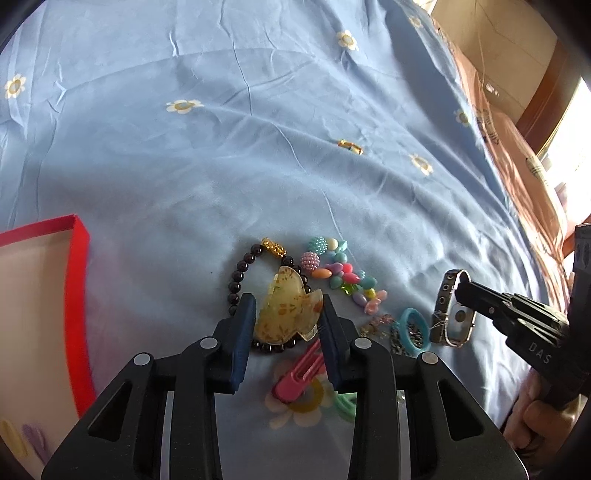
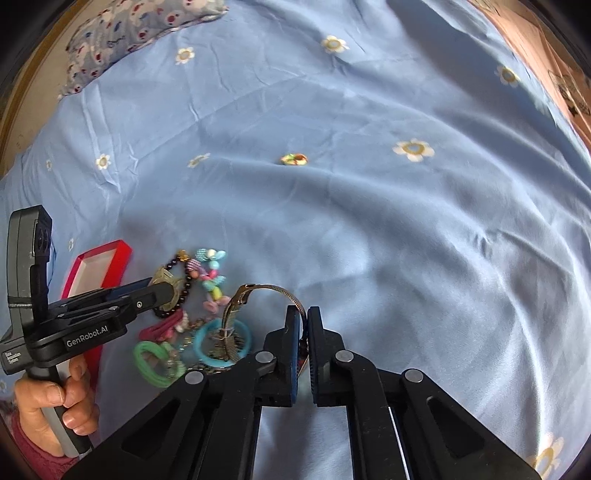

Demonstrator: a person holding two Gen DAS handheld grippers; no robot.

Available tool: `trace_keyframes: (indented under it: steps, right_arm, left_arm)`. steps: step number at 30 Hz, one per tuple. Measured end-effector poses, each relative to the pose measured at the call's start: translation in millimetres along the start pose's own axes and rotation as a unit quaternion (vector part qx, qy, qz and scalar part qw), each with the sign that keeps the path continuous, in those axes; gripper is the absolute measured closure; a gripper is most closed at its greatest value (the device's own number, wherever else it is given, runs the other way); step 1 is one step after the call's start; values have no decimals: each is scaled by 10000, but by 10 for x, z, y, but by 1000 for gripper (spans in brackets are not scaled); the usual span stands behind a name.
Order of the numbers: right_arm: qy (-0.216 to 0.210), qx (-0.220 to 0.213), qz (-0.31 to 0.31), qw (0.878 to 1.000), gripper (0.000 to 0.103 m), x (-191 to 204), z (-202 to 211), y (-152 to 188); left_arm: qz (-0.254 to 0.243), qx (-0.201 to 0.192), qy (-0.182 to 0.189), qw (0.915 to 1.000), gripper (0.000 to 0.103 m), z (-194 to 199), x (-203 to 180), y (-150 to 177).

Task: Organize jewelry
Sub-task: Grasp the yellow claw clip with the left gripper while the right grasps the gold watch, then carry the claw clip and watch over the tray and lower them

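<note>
A pile of jewelry lies on the blue bedsheet [image 1: 258, 166]. My left gripper [image 1: 290, 306] is shut on a yellow amber hair claw [image 1: 286, 308], which lies over a dark bead bracelet [image 1: 236, 278]. A pastel bead bracelet [image 1: 343, 273], a pink hair clip [image 1: 295, 373] and a blue ring [image 1: 413, 328] lie beside it. My right gripper [image 2: 303, 317] is shut on a silver watch [image 2: 236, 314] by its band; the watch also shows in the left wrist view [image 1: 452, 306]. The red box [image 1: 79, 295] stands at the left.
A small gold piece [image 1: 350, 146] lies alone farther out on the sheet; it also shows in the right wrist view [image 2: 294, 159]. Green hair ties [image 2: 155, 356] lie near the pile. A patterned pillow [image 2: 140, 33] is far left. A pink cover [image 1: 517, 177] lies to the right.
</note>
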State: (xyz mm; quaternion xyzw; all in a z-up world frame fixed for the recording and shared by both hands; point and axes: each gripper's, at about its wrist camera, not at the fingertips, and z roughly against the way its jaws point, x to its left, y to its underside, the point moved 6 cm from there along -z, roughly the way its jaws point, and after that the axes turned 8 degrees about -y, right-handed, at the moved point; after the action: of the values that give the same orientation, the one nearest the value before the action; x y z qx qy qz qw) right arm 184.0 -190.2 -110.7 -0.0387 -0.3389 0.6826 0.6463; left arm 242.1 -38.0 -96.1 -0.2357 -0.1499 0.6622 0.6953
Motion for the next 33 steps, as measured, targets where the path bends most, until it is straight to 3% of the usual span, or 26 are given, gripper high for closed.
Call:
trace_keyframes:
  steps: [10,33]
  right_arm:
    - [-321,-15,246,9992,99,401,59,10]
    - [-1280,448,876,9869,99,1686,-280,116]
  left_arm:
    - [240,-287,-33,9993,72,454,237,197]
    - [1105,-692,-578,9898,72,1182,1379,646]
